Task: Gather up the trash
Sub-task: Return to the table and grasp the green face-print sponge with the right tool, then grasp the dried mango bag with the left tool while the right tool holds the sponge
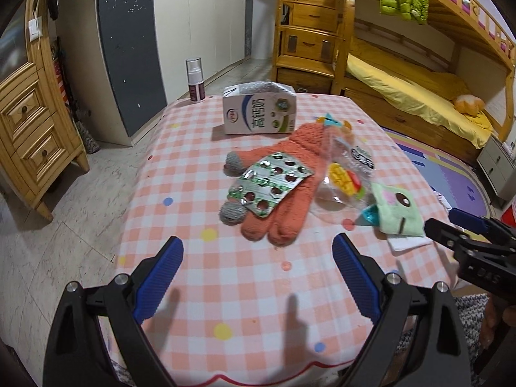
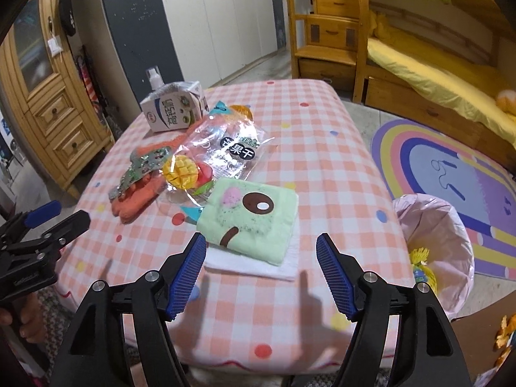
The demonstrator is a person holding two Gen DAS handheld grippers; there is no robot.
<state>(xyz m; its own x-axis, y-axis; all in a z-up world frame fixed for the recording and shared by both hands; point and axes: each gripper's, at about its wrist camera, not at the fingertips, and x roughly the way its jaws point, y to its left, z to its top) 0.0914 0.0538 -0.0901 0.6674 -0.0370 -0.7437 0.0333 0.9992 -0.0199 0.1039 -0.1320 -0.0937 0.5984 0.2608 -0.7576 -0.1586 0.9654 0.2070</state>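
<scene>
On the checked table lie a used pill blister pack on top of an orange knit glove, a clear mango snack wrapper, an opened milk carton and a green cartoon towel on a white tissue. My left gripper is open and empty, just short of the glove's fingers. My right gripper is open and empty, its fingers on either side of the towel's near edge. The right gripper also shows in the left wrist view, and the left gripper in the right wrist view.
A bin lined with a pink bag stands on the floor right of the table, with some trash inside. A spray bottle stands at the table's far left corner. A wooden cabinet is left, a bunk bed right.
</scene>
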